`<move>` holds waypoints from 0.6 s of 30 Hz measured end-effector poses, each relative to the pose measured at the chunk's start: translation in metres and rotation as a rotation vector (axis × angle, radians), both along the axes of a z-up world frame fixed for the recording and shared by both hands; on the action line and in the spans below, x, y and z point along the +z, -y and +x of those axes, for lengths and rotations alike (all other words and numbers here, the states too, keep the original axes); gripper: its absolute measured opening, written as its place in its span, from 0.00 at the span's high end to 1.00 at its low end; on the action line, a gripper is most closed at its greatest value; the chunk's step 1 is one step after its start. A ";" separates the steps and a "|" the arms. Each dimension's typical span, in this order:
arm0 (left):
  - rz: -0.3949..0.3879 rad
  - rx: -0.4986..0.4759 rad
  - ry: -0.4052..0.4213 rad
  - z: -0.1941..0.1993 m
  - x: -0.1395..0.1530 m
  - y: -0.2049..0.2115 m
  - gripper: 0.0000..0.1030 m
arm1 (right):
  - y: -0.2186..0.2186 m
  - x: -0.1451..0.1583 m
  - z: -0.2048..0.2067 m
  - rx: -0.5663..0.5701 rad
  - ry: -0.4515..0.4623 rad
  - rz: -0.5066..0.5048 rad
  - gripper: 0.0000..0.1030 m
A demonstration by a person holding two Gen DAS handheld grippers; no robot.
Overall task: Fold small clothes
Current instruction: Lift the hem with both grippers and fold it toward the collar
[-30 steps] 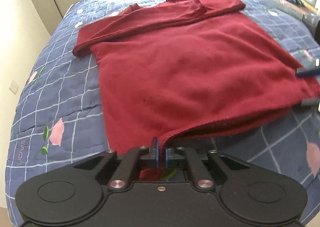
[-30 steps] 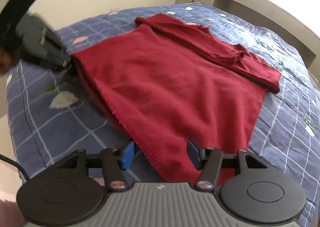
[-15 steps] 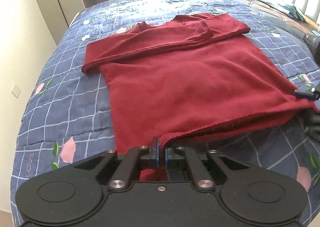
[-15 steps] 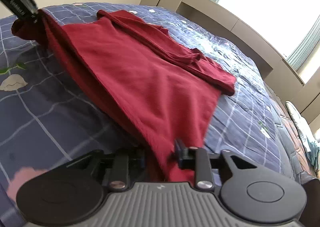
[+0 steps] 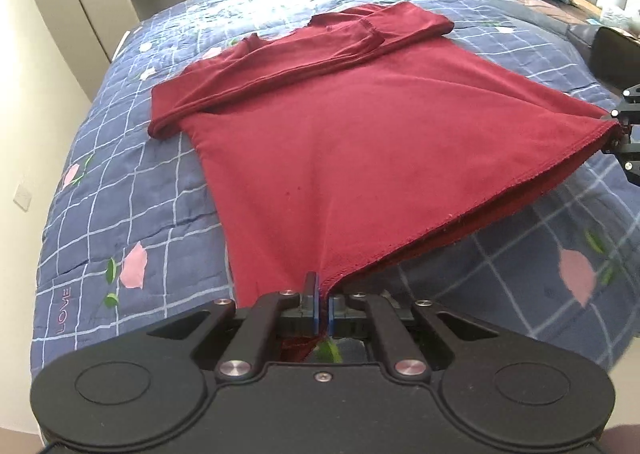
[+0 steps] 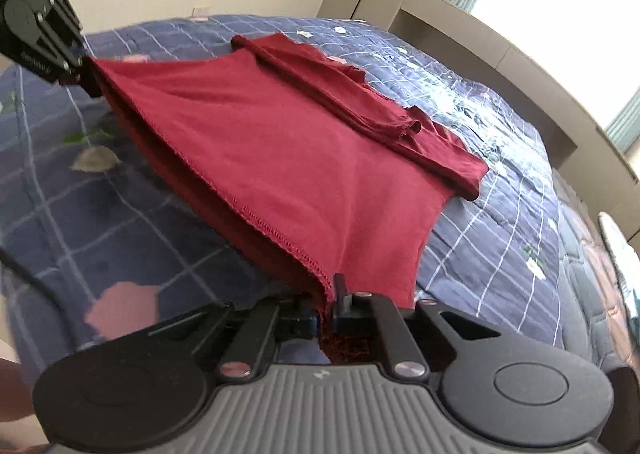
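Left claw (image 5: 322,308): clamped on shirt (image 5: 360,142) hem corner, 6 o'clock.
Right claw (image 6: 329,312): just closed, gripping opposite hem corner.
Hem edge: raised off bed (image 5: 132,190).

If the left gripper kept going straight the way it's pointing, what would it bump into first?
Most likely the red shirt itself: the left gripper is shut on its hem, and the cloth stretches straight ahead, with the blue quilt under it.
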State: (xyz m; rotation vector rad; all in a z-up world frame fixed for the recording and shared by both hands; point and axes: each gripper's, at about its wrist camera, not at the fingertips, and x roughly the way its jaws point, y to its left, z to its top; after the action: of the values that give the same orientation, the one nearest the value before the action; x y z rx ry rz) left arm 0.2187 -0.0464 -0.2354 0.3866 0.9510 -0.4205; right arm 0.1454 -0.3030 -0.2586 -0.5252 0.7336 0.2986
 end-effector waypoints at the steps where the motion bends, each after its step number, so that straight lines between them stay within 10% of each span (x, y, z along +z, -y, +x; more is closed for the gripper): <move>1: -0.002 -0.003 -0.008 -0.003 0.004 0.000 0.97 | 0.000 0.007 -0.005 0.000 -0.011 0.012 0.94; 10: -0.046 0.019 -0.092 -0.041 0.037 -0.013 0.97 | 0.011 0.056 -0.031 -0.014 -0.128 0.121 0.93; 18: -0.215 0.168 -0.053 0.020 0.057 -0.008 0.96 | 0.024 0.085 0.038 -0.067 -0.071 0.257 0.93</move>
State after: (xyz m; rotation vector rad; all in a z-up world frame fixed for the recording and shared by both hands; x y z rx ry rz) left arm 0.2391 -0.0381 -0.1781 0.0994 0.9709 -0.3761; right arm 0.1838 -0.3272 -0.1738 -0.2470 0.7671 0.3449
